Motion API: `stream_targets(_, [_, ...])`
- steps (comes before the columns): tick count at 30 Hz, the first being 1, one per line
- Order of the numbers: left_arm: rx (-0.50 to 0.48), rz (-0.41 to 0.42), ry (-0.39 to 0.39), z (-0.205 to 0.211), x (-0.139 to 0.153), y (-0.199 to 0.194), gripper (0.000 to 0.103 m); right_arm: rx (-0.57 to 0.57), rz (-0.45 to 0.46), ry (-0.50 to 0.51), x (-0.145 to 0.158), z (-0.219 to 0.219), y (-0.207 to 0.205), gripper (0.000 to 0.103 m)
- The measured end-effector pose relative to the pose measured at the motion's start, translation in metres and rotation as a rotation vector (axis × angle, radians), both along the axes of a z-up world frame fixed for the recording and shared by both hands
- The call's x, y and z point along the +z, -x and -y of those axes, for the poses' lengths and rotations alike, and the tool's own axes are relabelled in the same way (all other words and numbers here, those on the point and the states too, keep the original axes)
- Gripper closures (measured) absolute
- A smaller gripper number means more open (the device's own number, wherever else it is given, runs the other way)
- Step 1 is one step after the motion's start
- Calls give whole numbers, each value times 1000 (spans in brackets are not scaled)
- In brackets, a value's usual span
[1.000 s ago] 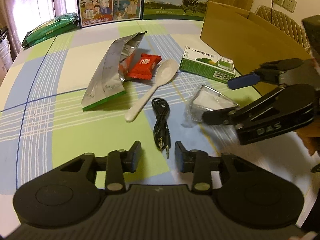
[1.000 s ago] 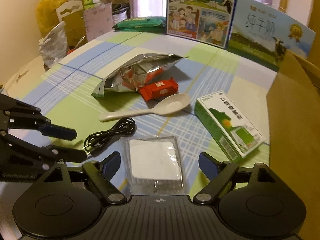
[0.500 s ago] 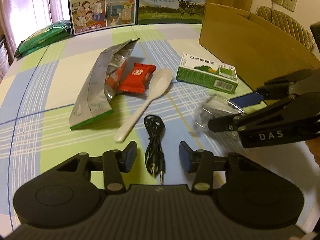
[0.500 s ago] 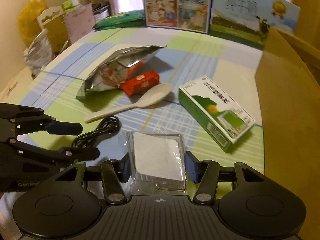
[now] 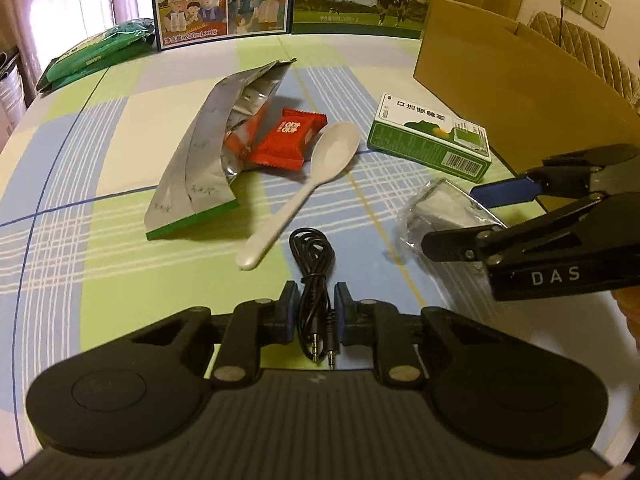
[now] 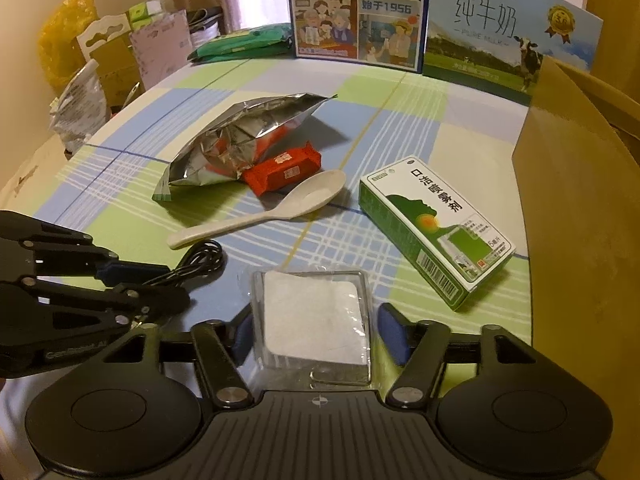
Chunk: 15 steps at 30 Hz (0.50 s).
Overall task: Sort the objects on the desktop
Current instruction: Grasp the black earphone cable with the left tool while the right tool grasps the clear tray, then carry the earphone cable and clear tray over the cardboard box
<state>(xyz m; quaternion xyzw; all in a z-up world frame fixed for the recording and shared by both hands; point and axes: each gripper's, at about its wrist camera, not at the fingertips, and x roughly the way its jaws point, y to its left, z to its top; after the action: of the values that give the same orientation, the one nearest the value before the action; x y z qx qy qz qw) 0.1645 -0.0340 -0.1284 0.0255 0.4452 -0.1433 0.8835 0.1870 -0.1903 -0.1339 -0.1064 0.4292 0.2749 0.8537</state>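
On the checked tablecloth lies a coiled black cable [image 5: 312,248], its plugs pointing toward me. My left gripper [image 5: 317,312] has its blue pads pressed against the cable's near part. A clear packet [image 6: 312,316] with a white pad inside sits between the pads of my right gripper [image 6: 316,336], which is shut on it; a thin gap shows at the right pad. Seen from the left wrist, that packet [image 5: 436,204] is tilted between the right gripper's fingers. A white spoon [image 5: 320,168], a red snack pack [image 5: 290,140] and a green medicine box [image 5: 432,140] lie beyond.
An opened foil bag [image 5: 208,152] lies left of the snack. A large cardboard box [image 5: 500,80] stands at the right edge. Milk cartons [image 5: 224,0] line the back, green packs [image 5: 96,56] lie far left. Clutter and bags [image 6: 80,80] sit off the table's left side.
My left gripper slid forward over the cable and narrowed onto it. My right gripper closed from wide open onto the clear packet, which has tipped up.
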Motion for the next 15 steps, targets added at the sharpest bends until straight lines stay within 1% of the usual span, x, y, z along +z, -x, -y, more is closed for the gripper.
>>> stream_targets(1, [1,-2,1,-1,0,0,88,1,-1,0,-1,0,0,34])
stream_targets(4, [3,1,5,-2,2,1,88,-2,-6,3,-3,-1,-3,32])
stream_targets(11, [-3,7,8,-1,3,1,88,7,-43,-8,-9,-5,-8,33])
stream_targets(13, [-5,6,8,0,3,0,89,7,-49,4,-11,-7,-7,45])
stream_targets(15, [-9,7,17,1,4,1,89,-1,-47,4,-9,-6,-6,47])
